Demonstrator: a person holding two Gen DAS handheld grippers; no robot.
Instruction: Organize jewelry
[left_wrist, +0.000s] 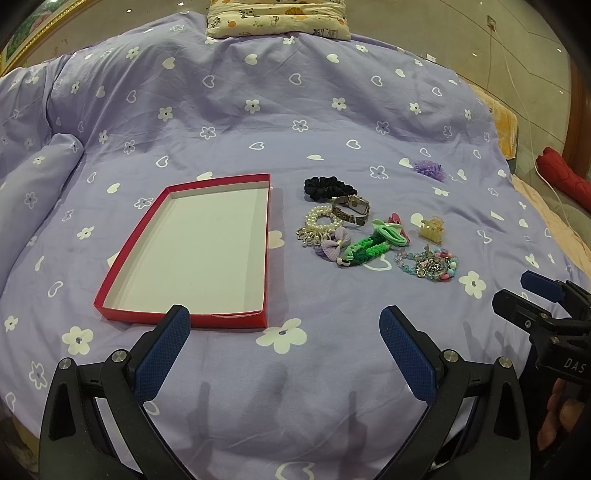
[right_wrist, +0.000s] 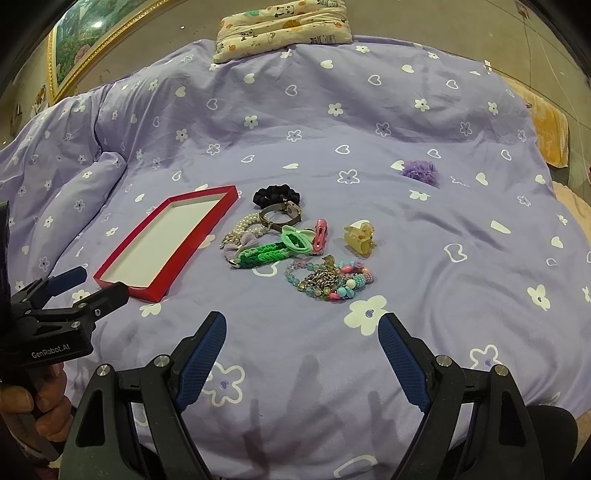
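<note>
A shallow red box (left_wrist: 258, 319) (right_wrist: 155, 293) with a white bottom lies bare on the purple bedspread. To its right sits a cluster of jewelry: a black scrunchie (left_wrist: 328, 186) (right_wrist: 275, 195), a watch (left_wrist: 351, 208) (right_wrist: 284, 214), a pearl bracelet (left_wrist: 321, 221) (right_wrist: 245, 223), a green braided band (left_wrist: 369, 251) (right_wrist: 264, 254), a yellow claw clip (left_wrist: 430, 229) (right_wrist: 360, 236) and beaded bracelets (left_wrist: 428, 266) (right_wrist: 328, 280). A purple flower piece (left_wrist: 428, 169) (right_wrist: 419, 171) lies apart, farther back. My left gripper (left_wrist: 284, 325) is open before the box's near edge. My right gripper (right_wrist: 303, 328) is open short of the beads.
A patterned pillow (left_wrist: 277, 18) (right_wrist: 284, 27) lies at the far end of the bed. A rolled fold of the cover (left_wrist: 37, 177) rises at the left. A red cushion (left_wrist: 565, 177) and an orange towel (right_wrist: 550, 133) lie off the bed's right side.
</note>
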